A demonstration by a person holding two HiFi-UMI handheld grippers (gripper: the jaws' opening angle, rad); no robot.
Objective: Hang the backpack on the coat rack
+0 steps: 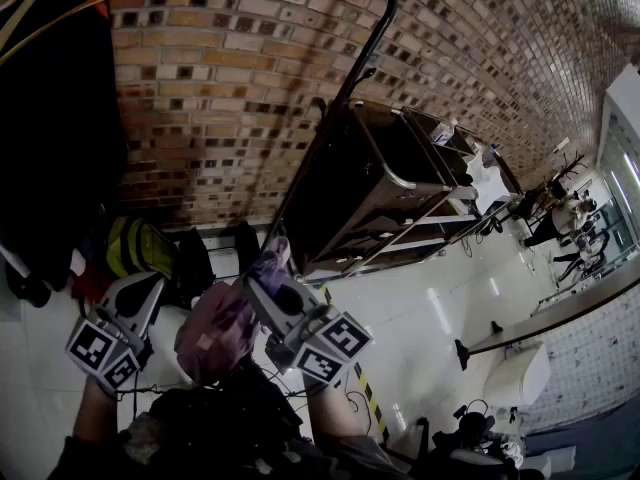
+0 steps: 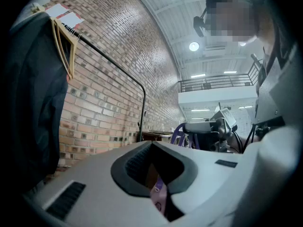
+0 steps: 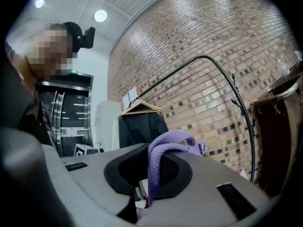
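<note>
Two tools (image 1: pixel 150 290) (image 1: pixel 268 270), one backpack (image 1: pixel 215 333), one rack (image 1: pixel 388 18)

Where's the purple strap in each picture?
Head view: purple strap in the middle, just above the pink backpack.
Left gripper view: strap at bottom middle, between the jaws.
Right gripper view: strap looped at the middle, between the jaws.
Shared landmark: brick wall.

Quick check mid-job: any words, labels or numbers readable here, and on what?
No text is legible.
Papers on the brick wall: too small to read.
Purple tag: print blurred.
Marker cubes: square patterns only, no letters.
</note>
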